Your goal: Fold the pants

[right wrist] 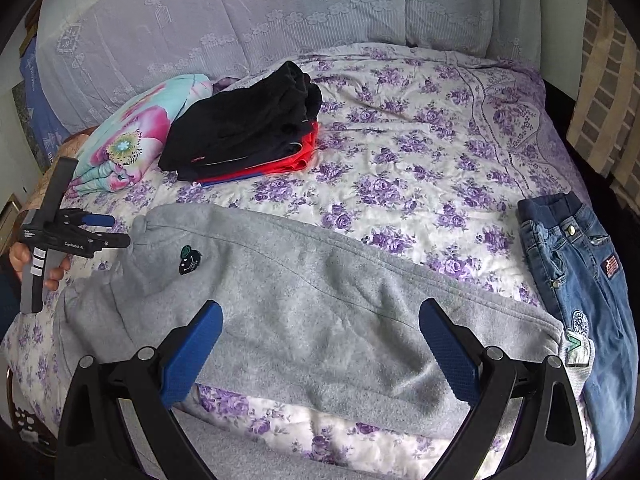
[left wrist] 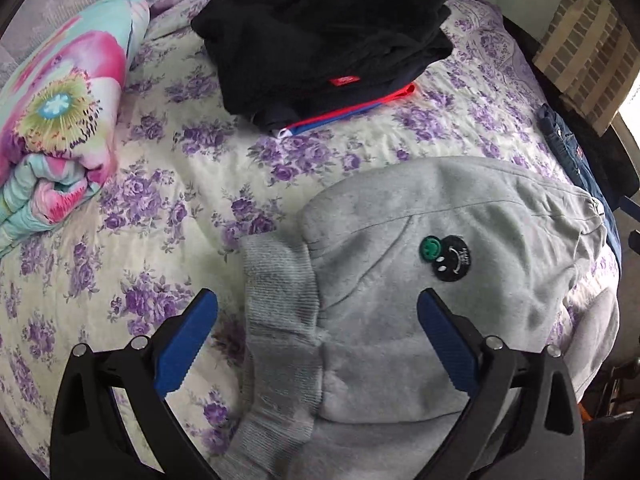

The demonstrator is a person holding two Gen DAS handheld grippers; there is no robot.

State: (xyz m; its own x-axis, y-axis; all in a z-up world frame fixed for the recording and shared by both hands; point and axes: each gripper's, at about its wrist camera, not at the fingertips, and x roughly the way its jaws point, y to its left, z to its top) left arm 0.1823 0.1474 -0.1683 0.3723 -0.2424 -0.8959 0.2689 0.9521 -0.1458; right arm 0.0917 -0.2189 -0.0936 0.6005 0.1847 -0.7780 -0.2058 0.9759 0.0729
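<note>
Grey sweatpants (right wrist: 320,308) lie spread across the flowered bedspread (right wrist: 420,152), with a dark smiley patch (right wrist: 188,261) near the left end. In the left wrist view the pants (left wrist: 420,264) fill the lower right, with a ribbed cuff (left wrist: 280,304) between the fingers. My left gripper (left wrist: 318,308) is open and empty, just above the cuff; it also shows in the right wrist view (right wrist: 106,230) at the pants' left end. My right gripper (right wrist: 320,316) is open and empty above the middle of the pants.
A stack of folded dark and red clothes (right wrist: 248,136) lies at the back of the bed, also seen in the left wrist view (left wrist: 320,40). A flowered rolled quilt (left wrist: 60,120) lies at left. Blue jeans (right wrist: 580,272) lie at the right edge. Pillows (right wrist: 240,12) at the headboard.
</note>
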